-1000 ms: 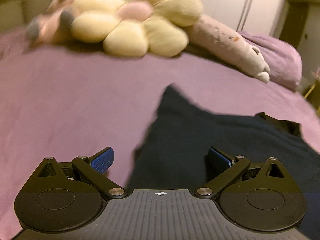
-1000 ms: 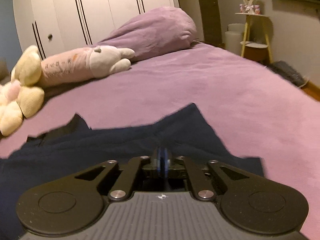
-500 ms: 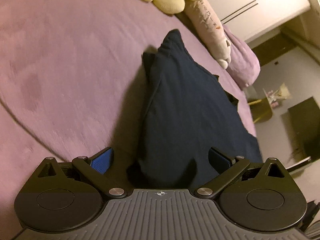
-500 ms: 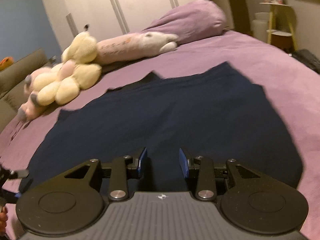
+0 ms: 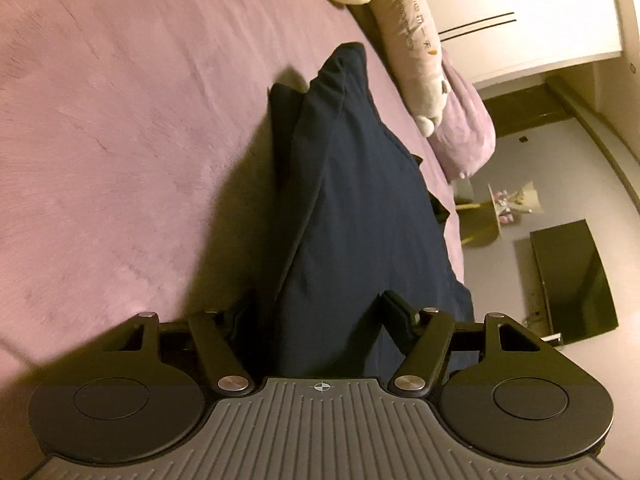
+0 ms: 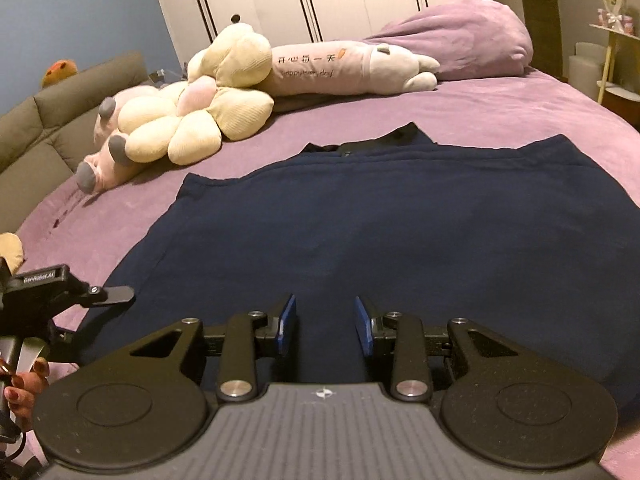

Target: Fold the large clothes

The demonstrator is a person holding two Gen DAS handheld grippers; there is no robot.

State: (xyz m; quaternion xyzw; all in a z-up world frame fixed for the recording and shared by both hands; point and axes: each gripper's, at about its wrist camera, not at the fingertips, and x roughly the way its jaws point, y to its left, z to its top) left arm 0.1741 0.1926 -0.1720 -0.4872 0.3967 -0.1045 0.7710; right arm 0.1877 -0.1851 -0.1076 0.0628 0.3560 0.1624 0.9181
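Observation:
A large dark navy garment (image 6: 360, 216) lies spread flat on the purple bed (image 6: 500, 108). My right gripper (image 6: 325, 326) is open and empty, just above the garment's near edge. My left gripper (image 5: 316, 320) is open at the garment's left edge (image 5: 344, 200), with the cloth lying between its fingers. The left gripper also shows in the right wrist view (image 6: 100, 296), at the garment's near left corner, held by a hand.
A yellow flower plush (image 6: 200, 112), a pink plush (image 6: 104, 152) and a long lilac plush (image 6: 344, 64) lie at the bed's far side. A purple pillow (image 6: 460, 36) is at the back right. A grey sofa (image 6: 48, 120) is on the left.
My right gripper has opened, let the garment go and pulled back. My left gripper has tilted on its side and moved in so the garment's edge lies between its fingers.

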